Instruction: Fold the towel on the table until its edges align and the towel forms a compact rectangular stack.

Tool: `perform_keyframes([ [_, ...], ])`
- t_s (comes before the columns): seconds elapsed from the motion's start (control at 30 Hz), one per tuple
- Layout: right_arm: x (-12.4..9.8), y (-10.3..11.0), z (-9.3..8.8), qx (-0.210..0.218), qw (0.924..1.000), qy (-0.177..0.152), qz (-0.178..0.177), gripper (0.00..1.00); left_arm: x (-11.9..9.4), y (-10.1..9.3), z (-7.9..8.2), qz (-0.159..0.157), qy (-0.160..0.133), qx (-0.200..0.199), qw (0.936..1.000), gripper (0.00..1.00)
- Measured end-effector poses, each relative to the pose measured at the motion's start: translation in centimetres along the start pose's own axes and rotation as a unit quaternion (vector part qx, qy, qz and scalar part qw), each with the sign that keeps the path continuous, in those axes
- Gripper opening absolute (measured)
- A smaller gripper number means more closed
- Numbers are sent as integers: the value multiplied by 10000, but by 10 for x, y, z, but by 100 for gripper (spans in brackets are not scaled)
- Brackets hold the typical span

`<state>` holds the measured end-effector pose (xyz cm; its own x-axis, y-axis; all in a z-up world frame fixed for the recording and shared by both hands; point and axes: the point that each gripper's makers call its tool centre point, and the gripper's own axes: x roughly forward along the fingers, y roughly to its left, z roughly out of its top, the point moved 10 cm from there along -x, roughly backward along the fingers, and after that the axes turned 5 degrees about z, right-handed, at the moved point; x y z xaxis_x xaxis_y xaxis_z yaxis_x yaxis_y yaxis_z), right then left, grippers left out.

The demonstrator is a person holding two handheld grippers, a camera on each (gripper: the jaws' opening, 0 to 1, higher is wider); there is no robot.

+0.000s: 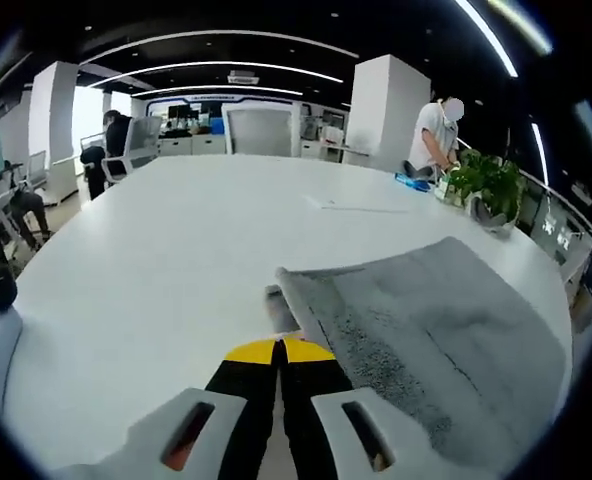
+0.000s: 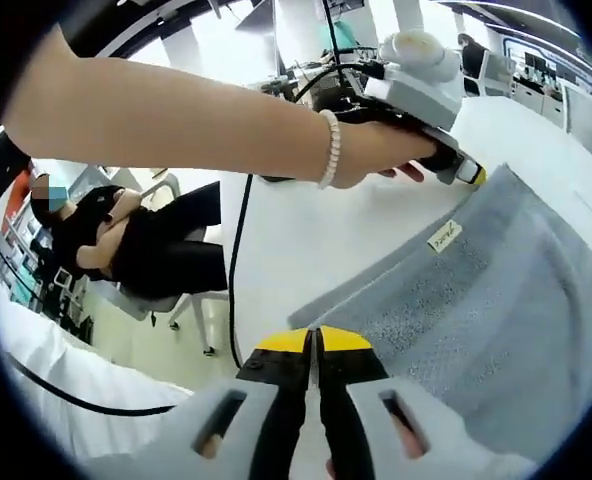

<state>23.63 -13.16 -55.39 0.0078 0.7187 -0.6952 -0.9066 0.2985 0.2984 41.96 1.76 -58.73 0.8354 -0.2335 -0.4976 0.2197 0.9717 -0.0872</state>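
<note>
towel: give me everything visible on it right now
The towel is grey terry cloth, lying mostly flat on the white table, with a few soft creases. A small white label sits at one edge. The left gripper has its yellow-tipped jaws closed at one corner, which is slightly raised; the right gripper is closed at another corner. No fold is finished yet.

Your white counter (image 1: 166, 260) carries the grey towel (image 1: 446, 330) flat near the edge closest to you; a potted plant (image 1: 488, 188) stands at its far right edge.
</note>
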Motion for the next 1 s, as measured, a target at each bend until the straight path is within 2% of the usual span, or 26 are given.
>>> perform_keyframes([
  [0.17,-16,-9,-4,23,9997,-164,-151,1,-20,1,8,32,-176,-240,9996,1],
  [0.37,-56,-41,-14,408,9955,-479,-715,0,-46,-11,11,-117,-289,-347,9989,1],
  [0.47,-80,-60,-16,437,9915,-573,-1085,0,-61,-23,8,-191,-345,-271,9989,1],
  [0.6,-115,-89,-18,310,9838,-582,-1667,0,-81,-45,-3,-390,-234,-319,9985,1],
  [0.63,-125,-99,-18,341,9794,-657,-1877,0,-88,-54,-8,-476,-180,-276,9983,1],
  [0.73,-144,-117,-19,460,9757,-789,-1993,0,-105,-69,-18,-507,-140,-223,9984,1],
  [0.87,-161,-139,-20,291,9703,-672,-2307,0,-125,-91,-36,-653,43,-465,9968,1],
  [1.0,-172,-162,-23,275,9626,-625,-2623,0,-136,-104,-52,-714,241,-386,9964,1],
])
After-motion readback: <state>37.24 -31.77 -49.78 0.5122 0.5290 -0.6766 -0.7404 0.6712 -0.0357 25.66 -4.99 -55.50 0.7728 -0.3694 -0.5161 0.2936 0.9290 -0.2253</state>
